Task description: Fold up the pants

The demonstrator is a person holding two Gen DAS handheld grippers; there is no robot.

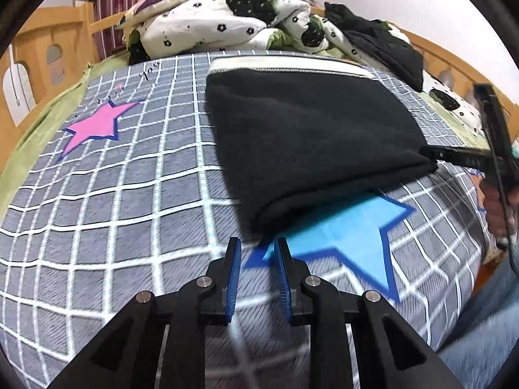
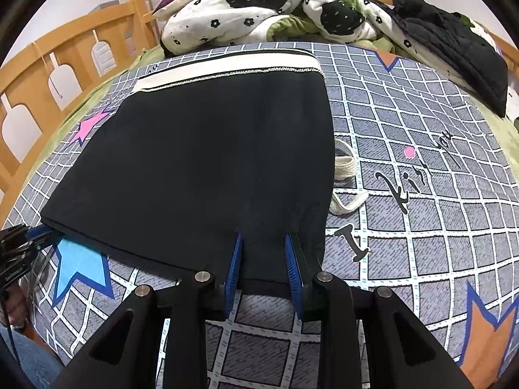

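The black pants (image 1: pixel 308 136) lie folded flat on the bed, white waistband (image 1: pixel 285 64) at the far edge, fold edge nearest me. In the right wrist view the pants (image 2: pixel 201 162) fill the middle. My left gripper (image 1: pixel 258 243) is open and empty, just short of the pants' near left corner. My right gripper (image 2: pixel 264 240) is open, its blue pads (image 2: pixel 236 259) resting over the near right edge of the pants without pinching them. The right gripper also shows in the left wrist view (image 1: pixel 454 157), at the pants' right corner.
The bed has a grey checked sheet (image 1: pixel 113 210) with pink, blue and orange stars. A crumpled black-and-white quilt (image 2: pixel 275 3) and a black jacket (image 2: pixel 454 48) lie at the far end. A cream drawstring (image 2: pixel 345 175) lies right of the pants. Wooden rail (image 2: pixel 65 55) on the left.
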